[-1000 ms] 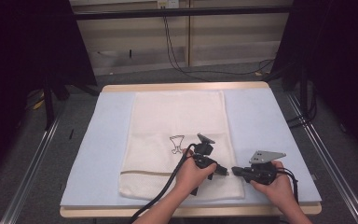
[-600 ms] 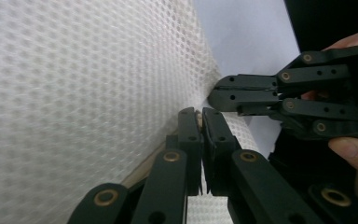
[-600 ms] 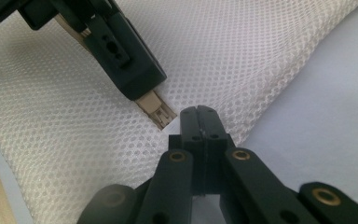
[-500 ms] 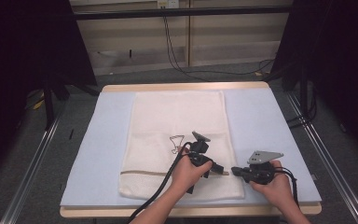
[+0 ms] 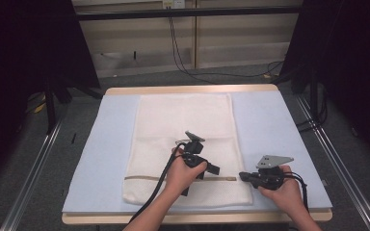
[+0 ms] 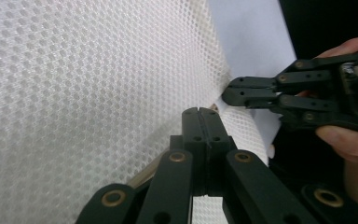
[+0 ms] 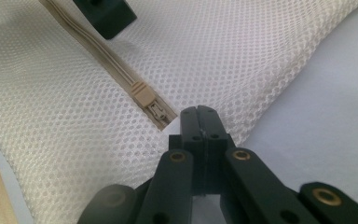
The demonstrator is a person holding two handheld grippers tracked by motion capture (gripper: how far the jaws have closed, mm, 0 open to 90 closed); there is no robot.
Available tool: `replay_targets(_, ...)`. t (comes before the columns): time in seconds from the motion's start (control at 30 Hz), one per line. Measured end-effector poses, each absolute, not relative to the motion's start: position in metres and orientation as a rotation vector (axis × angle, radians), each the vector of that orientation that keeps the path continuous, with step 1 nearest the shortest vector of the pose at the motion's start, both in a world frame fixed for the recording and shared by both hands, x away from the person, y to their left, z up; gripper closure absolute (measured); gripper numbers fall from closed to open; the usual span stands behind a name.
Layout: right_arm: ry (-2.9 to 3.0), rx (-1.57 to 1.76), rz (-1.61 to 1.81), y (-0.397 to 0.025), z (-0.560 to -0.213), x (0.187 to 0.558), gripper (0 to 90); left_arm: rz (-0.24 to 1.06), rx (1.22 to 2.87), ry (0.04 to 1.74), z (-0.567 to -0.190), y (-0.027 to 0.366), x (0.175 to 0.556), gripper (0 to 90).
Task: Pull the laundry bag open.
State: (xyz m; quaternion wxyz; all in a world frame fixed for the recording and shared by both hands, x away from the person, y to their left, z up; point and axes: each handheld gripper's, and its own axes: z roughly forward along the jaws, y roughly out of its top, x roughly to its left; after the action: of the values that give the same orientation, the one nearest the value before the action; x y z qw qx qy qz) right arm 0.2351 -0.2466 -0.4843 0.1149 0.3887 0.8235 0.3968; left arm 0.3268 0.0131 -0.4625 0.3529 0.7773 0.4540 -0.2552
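Observation:
A white mesh bag (image 5: 183,120) lies flat on the light blue mat (image 5: 265,120). A tan zipper (image 5: 142,178) runs across the bag near its front end, and its pull (image 7: 144,95) sits close to the right end. My left gripper (image 5: 217,169) is over the bag beside the zipper, jaws shut (image 6: 206,114), with nothing visible between them. My right gripper (image 5: 243,176) points left at the bag's right edge. In the right gripper view its jaws (image 7: 205,114) are shut where the mesh edge meets them. The left gripper view shows the right gripper (image 6: 235,91) at that same edge.
The wooden table edge (image 5: 192,219) runs along the front of the mat. Bare blue mat lies on both sides of the bag. Metal rails (image 5: 33,178) flank the table, and cables (image 5: 188,57) lie on the floor behind.
My left gripper has shifted a little to the left over the bag. The right gripper has stayed at the bag's right edge.

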Motion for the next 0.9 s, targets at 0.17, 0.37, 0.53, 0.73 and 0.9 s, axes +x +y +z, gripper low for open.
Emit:
replay_targets(0.17, 2.414, 1.145, 1.16, -0.247, -0.484, 0.235, 90.0, -0.717, 1.985, 1.163, -0.465, 0.008, 0.324, 83.1)
replay_targets(0.37, 2.411, 1.14, 1.162, -0.247, -0.484, 0.235, 90.0, -0.751, 2.003, 1.2, -0.48, -0.011, 0.32, 73.1)
replay_targets(0.53, 2.412, 1.132, 1.157, -0.246, -0.484, 0.235, 90.0, -0.751, 1.974, 1.224, -0.484, -0.021, 0.318, 74.9)
replay_targets(0.73, 2.411, 1.131, 1.152, -0.246, -0.484, 0.235, 90.0, -0.729, 1.995, 1.216, -0.486, -0.026, 0.317, 82.2)
replay_targets(0.9, 2.413, 1.131, 1.151, -0.246, -0.484, 0.235, 90.0, -0.744, 1.98, 1.22, -0.485, -0.026, 0.316, 87.4)
